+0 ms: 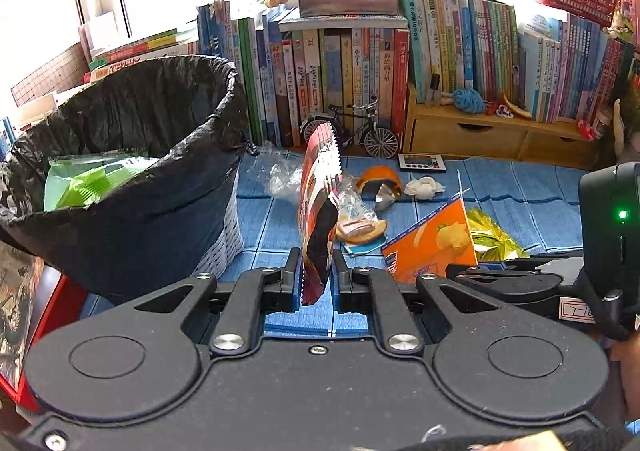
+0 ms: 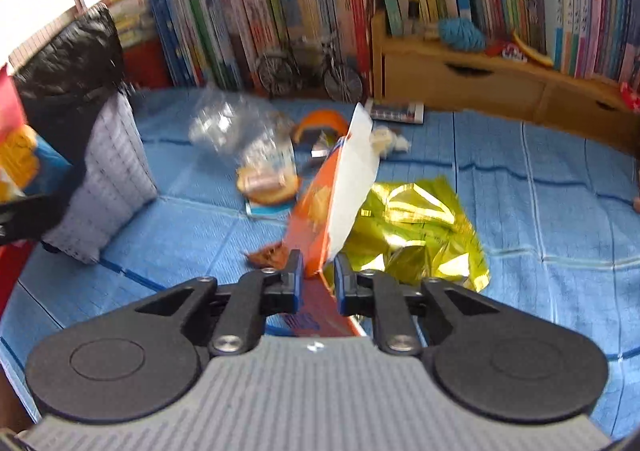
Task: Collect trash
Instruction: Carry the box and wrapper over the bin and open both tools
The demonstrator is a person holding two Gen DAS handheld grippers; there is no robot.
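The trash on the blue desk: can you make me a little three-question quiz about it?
1. True or false: the left gripper holds a red and black wrapper.
2. What colour is the packet in the right gripper? A green, B orange, C purple.
3. Which side of the left wrist view shows the bin with the black liner?

Key: 1 true. 2 B. 3 the left side.

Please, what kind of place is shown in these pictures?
Probably a home study desk by a window. A long row of books stands at the back, a small wooden drawer unit holds trinkets, and a model bicycle sits on the blue table cover.
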